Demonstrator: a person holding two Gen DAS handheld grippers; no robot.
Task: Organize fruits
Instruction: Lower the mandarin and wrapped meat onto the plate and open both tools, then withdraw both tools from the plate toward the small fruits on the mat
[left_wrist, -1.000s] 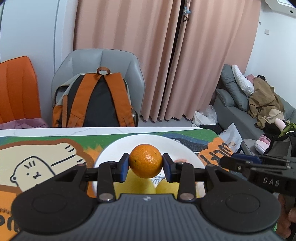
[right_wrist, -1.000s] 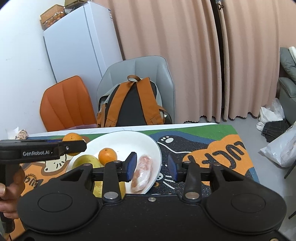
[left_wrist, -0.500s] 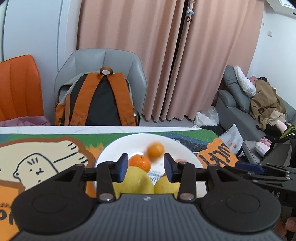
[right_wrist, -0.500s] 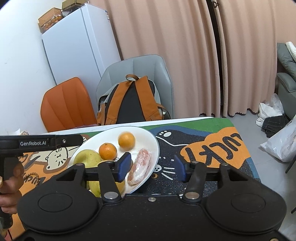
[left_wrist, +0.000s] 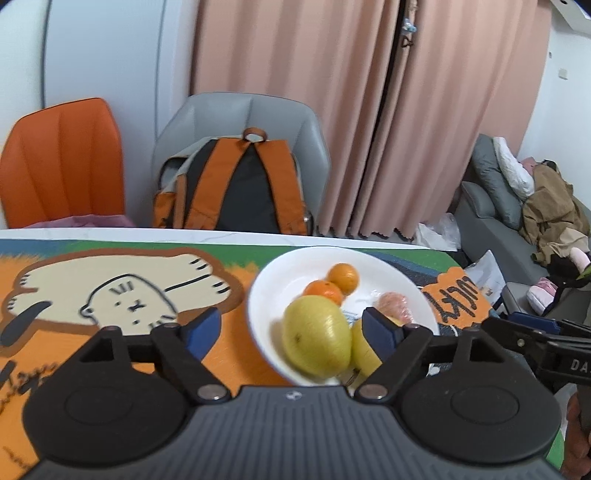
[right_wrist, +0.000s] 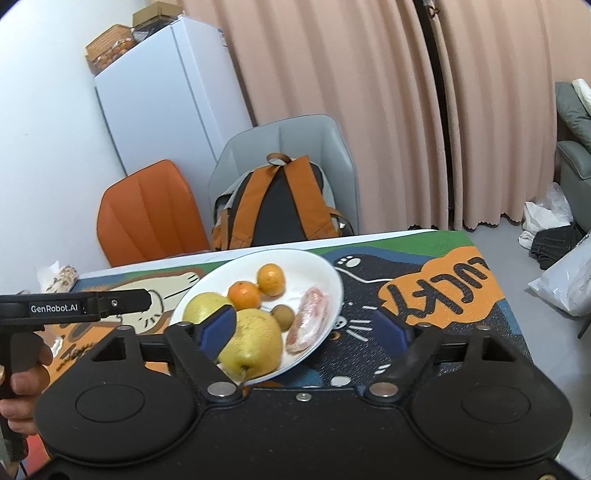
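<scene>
The left gripper (left_wrist: 291, 326) is nearest in its own view: its fingers (left_wrist: 201, 328) stand wide apart and hold nothing. The right gripper (right_wrist: 308, 328) is equally spread, with nothing between its fingers (right_wrist: 218, 330).

Beyond the fingers, the white plate (right_wrist: 325, 273) rests on the printed mat (right_wrist: 436, 291) that covers the desk (left_wrist: 110, 233). In the right wrist view the plate contents are:

1. A large yellow pear (right_wrist: 253, 343) at 6 o'clock on the plate, overhanging the near rim.
2. A second yellow pear (right_wrist: 205, 306) at 9 o'clock, partly hidden by the right gripper's left finger.
3. A small brown fruit (right_wrist: 283, 314) near the centre.
4. A wrapped pink item (right_wrist: 308, 325) at 4 o'clock, along the right rim.
5. 2 oranges (right_wrist: 243, 295), touching, at 12 o'clock.

At the far side, a grey chair (right_wrist: 295, 140) carries an orange backpack (right_wrist: 275, 206).

Hazards, as judged from this layout:

- The near pear sits at the rim; a finger brushing it could roll it onto the mat.
- The oranges are round and unsecured; contact with 1 could push the other off the far rim.
- Both grippers hover close together at the plate; a simultaneous reach could make them collide.
</scene>
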